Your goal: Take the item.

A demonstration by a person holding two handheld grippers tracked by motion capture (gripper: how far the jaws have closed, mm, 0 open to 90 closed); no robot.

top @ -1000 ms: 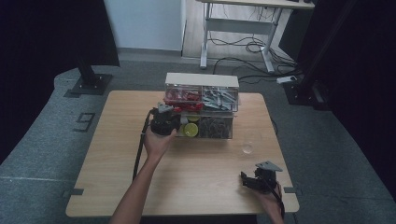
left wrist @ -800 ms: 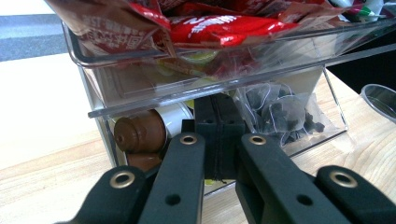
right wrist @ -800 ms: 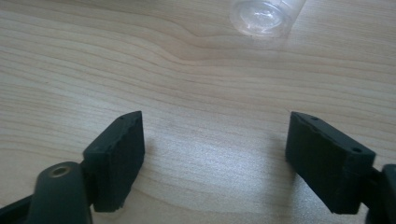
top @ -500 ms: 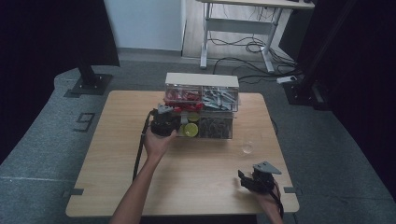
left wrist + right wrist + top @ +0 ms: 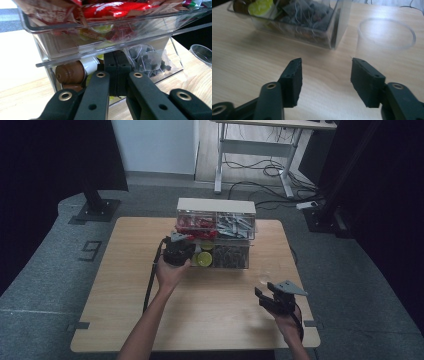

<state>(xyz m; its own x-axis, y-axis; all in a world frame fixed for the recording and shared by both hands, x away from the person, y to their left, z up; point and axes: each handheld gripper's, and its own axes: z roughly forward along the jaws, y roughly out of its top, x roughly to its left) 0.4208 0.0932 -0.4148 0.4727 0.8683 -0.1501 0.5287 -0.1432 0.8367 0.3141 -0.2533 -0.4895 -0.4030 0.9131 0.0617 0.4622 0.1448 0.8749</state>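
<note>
The table point(image 5: 130, 320) is pale wood with a fine straight grain. On it the organiser point(image 5: 216, 232) has clear walls and a cream top; its upper tray point(image 5: 75, 27) holds red and brown packets point(image 5: 110, 10). Below sit brown capsules point(image 5: 70, 73) with white rims, a yellow-green lidded capsule point(image 5: 262, 7), and see-through tea bags point(image 5: 150, 62) with dark, near-black contents. The cup point(image 5: 387, 32) is clear. Both the left gripper point(image 5: 117, 75) and the right gripper point(image 5: 324, 72) are matt black with brass-ringed holes, the right carrying a grey plate point(image 5: 287, 287)
</note>
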